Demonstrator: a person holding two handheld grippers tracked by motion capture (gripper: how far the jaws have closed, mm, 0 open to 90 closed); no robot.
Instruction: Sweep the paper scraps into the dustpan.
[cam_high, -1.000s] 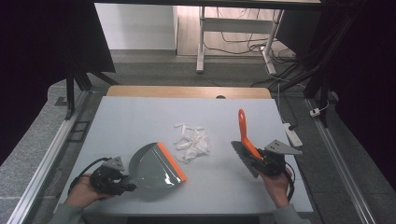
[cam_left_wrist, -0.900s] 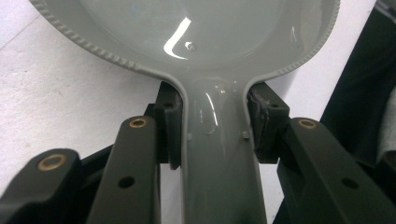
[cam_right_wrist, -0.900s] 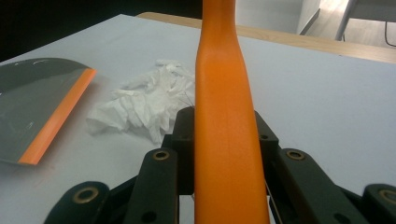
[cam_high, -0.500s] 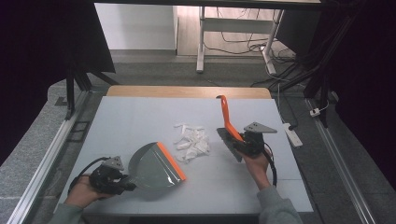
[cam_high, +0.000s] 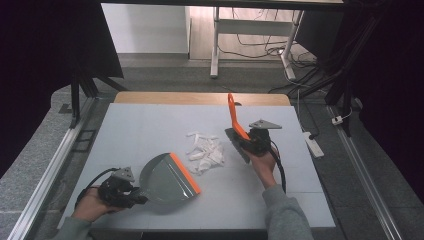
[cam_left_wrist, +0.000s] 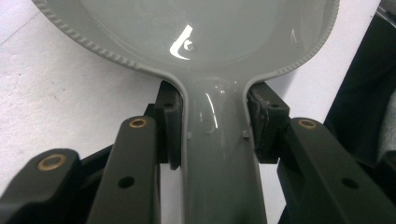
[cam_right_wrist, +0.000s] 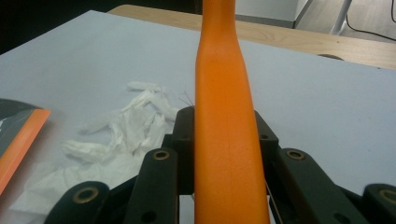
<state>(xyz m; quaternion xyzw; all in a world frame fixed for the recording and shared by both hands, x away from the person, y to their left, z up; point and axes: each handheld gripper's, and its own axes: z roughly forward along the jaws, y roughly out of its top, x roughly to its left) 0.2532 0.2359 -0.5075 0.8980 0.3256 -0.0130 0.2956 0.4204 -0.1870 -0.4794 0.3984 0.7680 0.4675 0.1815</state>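
A grey dustpan with an orange lip lies on the white table at the front left. My left gripper is shut on its grey handle, one pad on each side. A pile of torn white paper scraps lies in the middle, just beyond the lip. To the right of the scraps my right gripper is shut on the orange handle of a hand brush. The handle points up and away, and the dark brush head sits low beside the scraps.
The table's wooden far edge runs across the back. A white power strip lies off the table's right side. Metal frame rails flank both sides, and a desk leg with cables stands on the floor beyond.
My right gripper has carried the brush from the right front of the table leftwards and farther back, close to the scraps. The left gripper and dustpan have stayed put.
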